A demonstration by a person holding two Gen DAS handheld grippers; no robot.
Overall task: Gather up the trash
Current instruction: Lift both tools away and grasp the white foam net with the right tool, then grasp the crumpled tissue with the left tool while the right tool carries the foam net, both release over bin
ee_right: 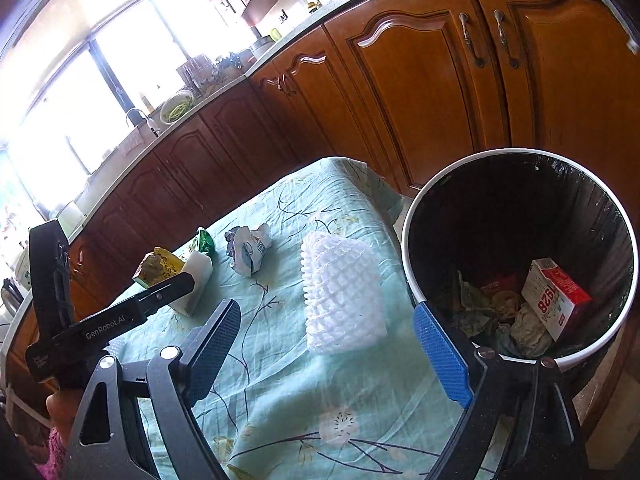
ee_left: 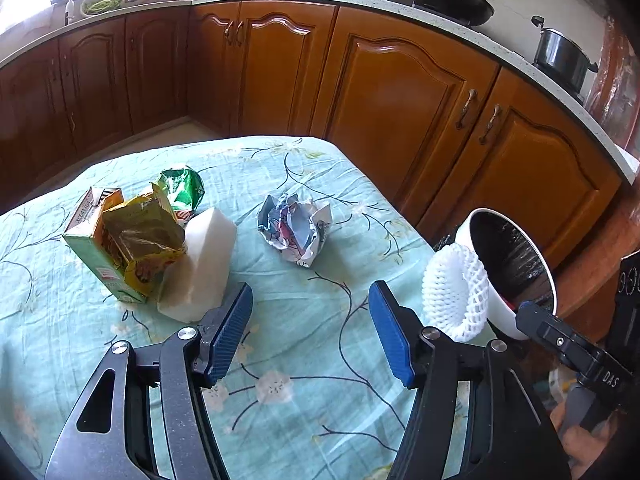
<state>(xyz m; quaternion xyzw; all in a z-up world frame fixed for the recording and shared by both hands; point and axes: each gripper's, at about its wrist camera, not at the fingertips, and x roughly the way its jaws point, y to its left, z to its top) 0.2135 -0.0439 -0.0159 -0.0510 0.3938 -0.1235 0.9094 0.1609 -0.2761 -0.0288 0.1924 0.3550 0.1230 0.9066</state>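
Observation:
Trash lies on a table with a light green flowered cloth (ee_left: pixel 280 360). A crumpled paper ball (ee_left: pixel 294 230) lies in the middle, ahead of my open, empty left gripper (ee_left: pixel 310 300). At the left stand a green carton (ee_left: pixel 90 248), a yellow crumpled wrapper (ee_left: pixel 144 240), a green foil bag (ee_left: pixel 182 188) and a white foam block (ee_left: pixel 204 264). A white foam net sleeve (ee_right: pixel 344 292) lies at the table's right edge, just ahead of my open, empty right gripper (ee_right: pixel 328 320). A white bin with a black liner (ee_right: pixel 520 256) stands beside the table and holds a red and white box (ee_right: pixel 554 300).
Brown wooden kitchen cabinets (ee_left: pixel 392 92) run behind the table under a pale counter. A black wok (ee_left: pixel 448 0) and a steel pot (ee_left: pixel 560 56) stand on the counter at the right. A sink and a window are at the far left.

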